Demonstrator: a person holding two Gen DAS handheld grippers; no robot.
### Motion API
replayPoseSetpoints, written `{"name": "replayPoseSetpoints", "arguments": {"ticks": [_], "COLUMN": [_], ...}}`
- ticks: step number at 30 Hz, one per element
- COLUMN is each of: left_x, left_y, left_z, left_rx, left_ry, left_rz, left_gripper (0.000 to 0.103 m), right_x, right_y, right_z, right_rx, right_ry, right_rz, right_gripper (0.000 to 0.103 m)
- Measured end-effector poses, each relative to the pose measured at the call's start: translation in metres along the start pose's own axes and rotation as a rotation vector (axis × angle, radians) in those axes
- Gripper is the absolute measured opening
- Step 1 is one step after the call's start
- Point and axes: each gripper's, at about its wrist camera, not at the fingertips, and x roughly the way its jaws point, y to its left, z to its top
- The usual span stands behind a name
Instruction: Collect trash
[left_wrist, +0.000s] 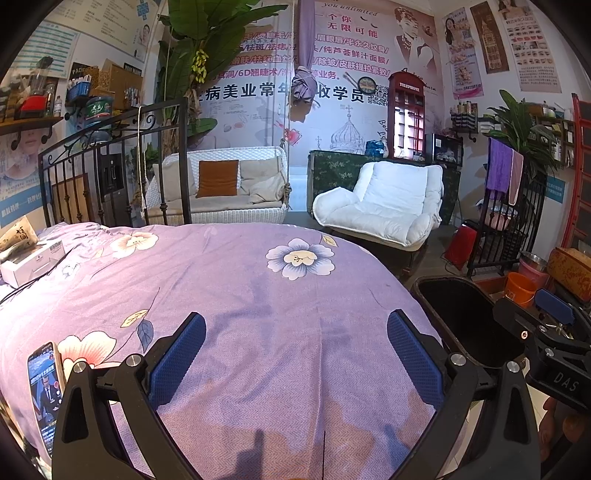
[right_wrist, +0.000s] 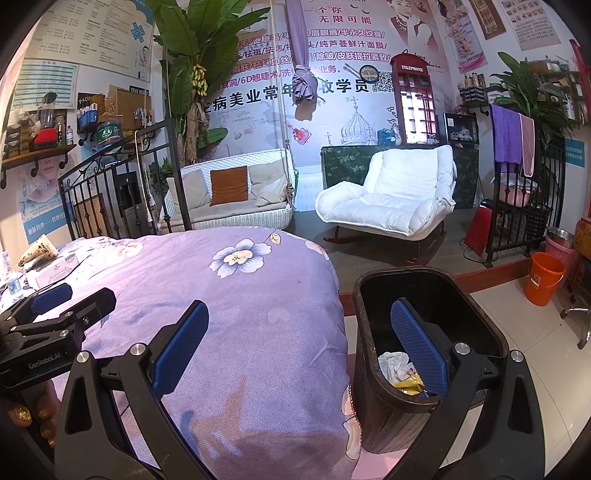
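Observation:
A dark bin (right_wrist: 373, 398) stands on the floor at the right side of the bed; inside lie crumpled white paper (right_wrist: 393, 363) and a yellow wrapper (right_wrist: 408, 386). My right gripper (right_wrist: 295, 350) is open and holds nothing, straddling the bed's edge with its right finger over the bin's mouth. My left gripper (left_wrist: 295, 358) is open above the purple floral bedspread (left_wrist: 258, 295), nothing between its fingers. The bin (left_wrist: 465, 317) shows at the right in the left wrist view, with the right gripper (left_wrist: 554, 332) over it. The left gripper (right_wrist: 55, 310) appears at the left in the right wrist view.
A phone (left_wrist: 44, 391) with a lit screen lies on the bed at the near left. A white box (left_wrist: 33, 260) and a paper packet (left_wrist: 16, 236) rest at the bed's far left by the iron headboard (left_wrist: 110, 155). An orange bucket (right_wrist: 545, 278) and a white armchair (right_wrist: 391, 195) stand beyond.

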Motion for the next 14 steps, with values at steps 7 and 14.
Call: {"name": "replayPoseSetpoints", "arguments": {"ticks": [7,14], "left_x": [0.0008,0.0010], "left_y": [-0.0046,-0.0081], "left_z": [-0.0026,-0.0040], "left_rx": [0.002,0.000], "left_ry": [0.007,0.010], "left_rz": [-0.011,-0.010], "left_gripper": [0.098,0.098], "right_x": [0.0018,0.0021], "right_y": [0.0026,0.0038], "right_z": [-0.0037,-0.0047], "right_rx": [0.005,0.005], "right_ry": [0.001,0.003], "right_rz": [-0.001,0.000], "right_gripper": [0.098,0.098]}}
